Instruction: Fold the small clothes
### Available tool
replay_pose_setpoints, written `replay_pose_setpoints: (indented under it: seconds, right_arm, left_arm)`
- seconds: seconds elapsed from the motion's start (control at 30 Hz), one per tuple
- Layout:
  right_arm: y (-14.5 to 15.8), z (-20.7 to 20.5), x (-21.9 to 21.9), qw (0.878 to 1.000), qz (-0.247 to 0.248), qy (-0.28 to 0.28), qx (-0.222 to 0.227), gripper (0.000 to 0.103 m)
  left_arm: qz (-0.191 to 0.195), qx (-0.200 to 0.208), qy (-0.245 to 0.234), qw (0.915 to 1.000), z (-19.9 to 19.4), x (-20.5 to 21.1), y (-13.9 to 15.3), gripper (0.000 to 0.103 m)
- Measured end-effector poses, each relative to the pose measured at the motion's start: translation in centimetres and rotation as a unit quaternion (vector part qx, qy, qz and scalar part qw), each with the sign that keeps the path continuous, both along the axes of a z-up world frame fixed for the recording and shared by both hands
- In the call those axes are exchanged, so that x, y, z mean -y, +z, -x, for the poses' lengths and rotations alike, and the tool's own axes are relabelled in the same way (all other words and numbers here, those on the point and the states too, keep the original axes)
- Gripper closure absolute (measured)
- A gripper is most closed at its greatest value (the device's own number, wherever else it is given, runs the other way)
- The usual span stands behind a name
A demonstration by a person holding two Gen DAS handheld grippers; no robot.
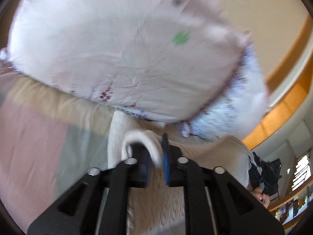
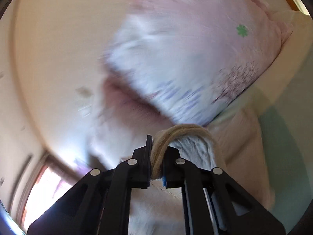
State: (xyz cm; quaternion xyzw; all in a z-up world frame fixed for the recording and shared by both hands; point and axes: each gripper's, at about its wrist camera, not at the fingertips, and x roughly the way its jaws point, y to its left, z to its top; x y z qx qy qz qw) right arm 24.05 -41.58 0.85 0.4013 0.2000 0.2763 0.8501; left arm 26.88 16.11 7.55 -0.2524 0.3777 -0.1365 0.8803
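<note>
A small cream-white garment (image 1: 117, 137) hangs between both grippers above a bed. My left gripper (image 1: 156, 154) is shut on a rolled white edge of it (image 1: 154, 146). My right gripper (image 2: 157, 156) is shut on its beige ribbed hem (image 2: 162, 148), and the white cloth (image 2: 195, 152) drapes off to the right. Both views are blurred by motion.
A large pale pink pillow with a green flower print (image 1: 117, 49) lies ahead, over a white pillow with purple print (image 1: 225, 113). A pastel patchwork bedspread (image 1: 29, 137) lies below. A wooden headboard (image 1: 283, 101) and cream wall (image 2: 58, 39) stand behind.
</note>
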Motion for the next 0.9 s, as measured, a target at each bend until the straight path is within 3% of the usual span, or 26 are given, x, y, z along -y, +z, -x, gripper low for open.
replay_pose_setpoints:
  seconds: [0.03,0.07,0.1,0.13,0.17,0.23,0.37,0.43,0.47,0.5,0.57,0.63,0.73,0.8,0.9]
  right_arm:
    - [-0.9,-2.4,-0.7,0.997,0.046,-0.033,-0.053,0.066]
    - [-1.3,-3.2,-1.0,0.994,0.064,-0.040,-0.077,0.058]
    - [-2.0,-3.5,-1.1,0.993,0.068,-0.031,-0.094,0.056]
    - [-2.3,-3.3,-1.1,0.994,0.064,-0.018,-0.087,0.051]
    - [-2.3,-2.7,-1.0,0.995,0.072,-0.016,-0.073,0.035]
    - [-2.2,-1.1,-0.4,0.993,0.102,-0.042,-0.047,0.020]
    - [-2.8,-0.7,-0.2,0.995,0.079,-0.012,-0.052,0.020]
    - [-3.4,-0.4,-0.3,0.995,0.080,-0.006,-0.052,0.020]
    - [-3.4,-0.4,-0.1,0.995,0.082,-0.003,-0.050,0.020]
    - [-3.5,-0.1,0.0,0.995,0.083,0.001,-0.048,0.020]
    - [-3.8,0.5,0.6,0.996,0.080,0.009,-0.047,0.020]
    - [-3.7,0.6,1.0,0.996,0.077,0.011,-0.044,0.020]
    - [-2.9,2.1,2.9,0.996,0.088,-0.006,-0.027,0.020]
    - [-2.0,3.1,4.1,0.994,0.106,-0.032,-0.009,0.020]
    - [-0.8,3.9,5.6,0.990,0.120,-0.071,0.007,0.020]
  left_arm:
    - [-0.009,-0.018,0.012,0.9997,-0.9,-0.3,-0.5,0.052]
    - [-0.011,-0.043,0.030,0.9986,-2.1,-0.7,-1.3,0.040]
    - [0.003,-0.053,0.033,0.9980,-2.2,-1.4,-1.9,0.038]
    - [0.025,-0.056,0.026,0.9978,-1.9,-2.2,-2.4,0.036]
    - [0.042,-0.055,0.016,0.9975,-1.2,-3.1,-3.0,0.030]
    - [0.044,-0.064,0.007,0.9970,-0.7,-3.6,-4.1,0.026]
    - [0.097,-0.113,-0.024,0.9885,-1.0,-3.3,-7.6,0.030]
    - [0.091,-0.096,-0.019,0.9910,-0.5,-2.8,-7.6,0.031]
    - [0.091,-0.098,-0.025,0.9907,-1.0,-2.2,-7.8,0.039]
    - [0.102,-0.105,-0.026,0.9889,-1.0,-1.9,-8.1,0.059]
    - [0.147,-0.126,-0.016,0.9809,-1.5,-1.5,-9.1,0.081]
    - [0.169,-0.112,-0.009,0.9792,-0.9,-0.8,-7.9,0.082]
    - [0.207,-0.079,-0.041,0.9743,-0.6,2.2,-4.3,0.083]
    - [0.231,-0.051,-0.073,0.9688,-1.2,6.3,-1.3,0.084]
    - [0.297,-0.041,-0.125,0.9456,-3.2,14.3,0.4,0.083]
